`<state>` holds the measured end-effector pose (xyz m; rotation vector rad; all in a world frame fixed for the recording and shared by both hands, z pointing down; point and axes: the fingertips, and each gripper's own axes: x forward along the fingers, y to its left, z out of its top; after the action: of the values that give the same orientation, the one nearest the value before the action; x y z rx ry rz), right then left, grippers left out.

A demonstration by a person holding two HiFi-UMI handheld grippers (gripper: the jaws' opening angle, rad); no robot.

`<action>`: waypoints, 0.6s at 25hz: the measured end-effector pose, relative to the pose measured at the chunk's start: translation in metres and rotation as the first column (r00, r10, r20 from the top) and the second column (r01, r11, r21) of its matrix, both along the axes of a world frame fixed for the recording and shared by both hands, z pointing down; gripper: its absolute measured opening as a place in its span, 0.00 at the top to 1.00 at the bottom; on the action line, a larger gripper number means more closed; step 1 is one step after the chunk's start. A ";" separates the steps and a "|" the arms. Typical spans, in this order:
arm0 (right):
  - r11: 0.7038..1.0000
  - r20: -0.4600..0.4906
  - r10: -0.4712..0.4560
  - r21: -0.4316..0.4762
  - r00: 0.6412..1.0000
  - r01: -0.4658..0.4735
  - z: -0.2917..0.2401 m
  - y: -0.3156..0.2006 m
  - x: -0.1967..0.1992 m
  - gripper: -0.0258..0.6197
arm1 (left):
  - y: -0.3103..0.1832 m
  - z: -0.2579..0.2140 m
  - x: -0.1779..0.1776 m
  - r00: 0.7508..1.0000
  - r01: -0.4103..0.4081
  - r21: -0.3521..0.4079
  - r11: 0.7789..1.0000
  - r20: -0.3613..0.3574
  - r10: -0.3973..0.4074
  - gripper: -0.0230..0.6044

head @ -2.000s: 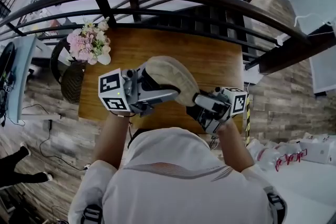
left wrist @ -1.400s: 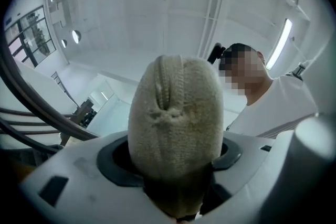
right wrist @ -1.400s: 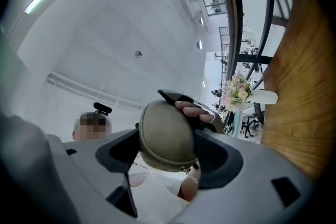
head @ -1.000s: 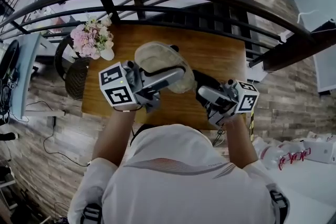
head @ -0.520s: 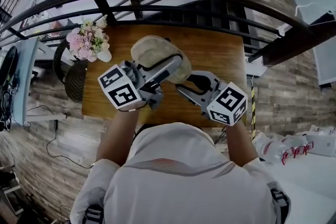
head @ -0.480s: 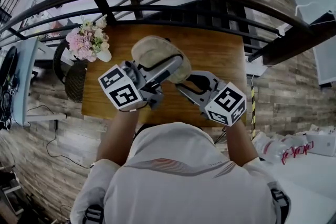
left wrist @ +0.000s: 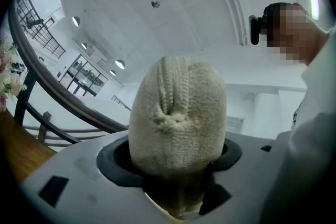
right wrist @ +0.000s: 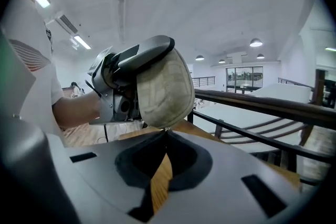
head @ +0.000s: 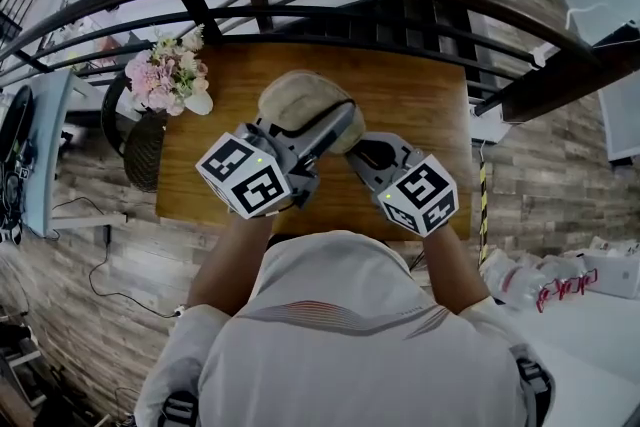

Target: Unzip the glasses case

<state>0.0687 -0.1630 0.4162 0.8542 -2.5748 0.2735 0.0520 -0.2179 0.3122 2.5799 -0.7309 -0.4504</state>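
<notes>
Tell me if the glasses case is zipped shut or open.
Shut: the glasses case, clamped in the left tool, shows no gap along its seam in either gripper view.

White short-sleeved shirt (head: 330, 335); left tool (head: 335, 128), right tool (head: 353, 153) grey, marker cubes (head: 252, 187) black-white.

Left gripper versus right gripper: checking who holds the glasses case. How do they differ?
The left gripper is clamped on the glasses case, its jaws held apart by it. The right gripper has just been closing; its jaws meet at the case's lower edge, nothing wide between them. Both reach the case.
</notes>
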 end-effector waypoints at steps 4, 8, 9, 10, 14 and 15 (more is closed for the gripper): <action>0.998 -0.006 0.054 0.011 0.999 -0.054 0.010 -0.003 0.003 0.88 | -0.002 0.010 0.002 0.997 0.044 -0.017 0.999 0.058 -0.043 0.46; 0.995 -0.013 0.098 0.034 0.995 -0.098 0.014 -0.004 0.007 0.88 | 0.000 0.014 0.005 0.996 0.057 -0.020 0.998 0.077 -0.055 0.47; 0.993 -0.017 0.108 0.041 0.994 -0.108 0.014 -0.004 0.009 0.88 | 0.000 0.015 0.005 0.996 0.058 -0.025 0.998 0.076 -0.056 0.47; 0.992 -0.022 0.120 0.048 0.993 -0.119 0.014 -0.005 0.010 0.88 | -0.001 0.016 0.005 0.995 0.060 -0.029 0.998 0.077 -0.058 0.47; 0.983 -0.062 0.166 0.091 0.984 -0.160 0.013 -0.010 0.018 0.88 | -0.002 0.020 0.002 0.994 0.074 -0.049 0.996 0.080 -0.070 0.49; 0.981 -0.074 0.172 0.102 0.982 -0.164 0.013 -0.010 0.019 0.88 | -0.002 0.022 0.002 0.994 0.075 -0.056 0.996 0.080 -0.070 0.50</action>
<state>0.0876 -0.1728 0.4288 1.0971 -2.4598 0.1605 0.0542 -0.2195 0.3340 2.5346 -0.8541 -0.3470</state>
